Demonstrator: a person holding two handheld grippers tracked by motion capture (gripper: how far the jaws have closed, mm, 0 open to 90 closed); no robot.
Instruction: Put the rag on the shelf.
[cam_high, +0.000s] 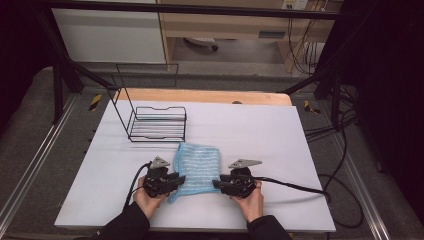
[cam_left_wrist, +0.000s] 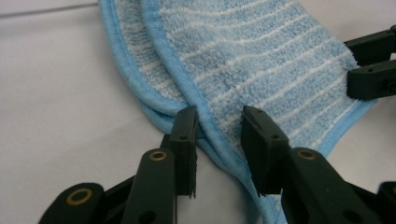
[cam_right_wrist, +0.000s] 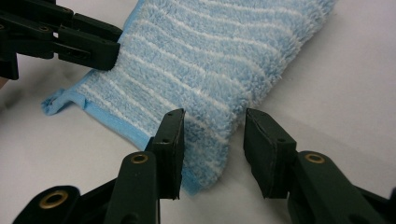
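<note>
1. The folded light-blue striped terry cloth (cam_high: 196, 167) lies on the white table (cam_high: 260, 135), just in front of the black wire rack (cam_high: 157, 123) (its basket holds nothing).
2. The left gripper (cam_left_wrist: 218, 122) and right gripper (cam_right_wrist: 214, 125) stand parted over the cloth's near edges, gripping nothing.

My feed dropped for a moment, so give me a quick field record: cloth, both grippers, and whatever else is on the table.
cloth: blue striped towel, folded, flat on the white table
left gripper: jaws parted, astride the towel's hemmed edge, not clamped
right gripper: jaws parted over the towel's near corner, not clamped
hands: one on each gripper, at either side of the towel
other item: black wire rack, beyond the towel, apart from it
</note>
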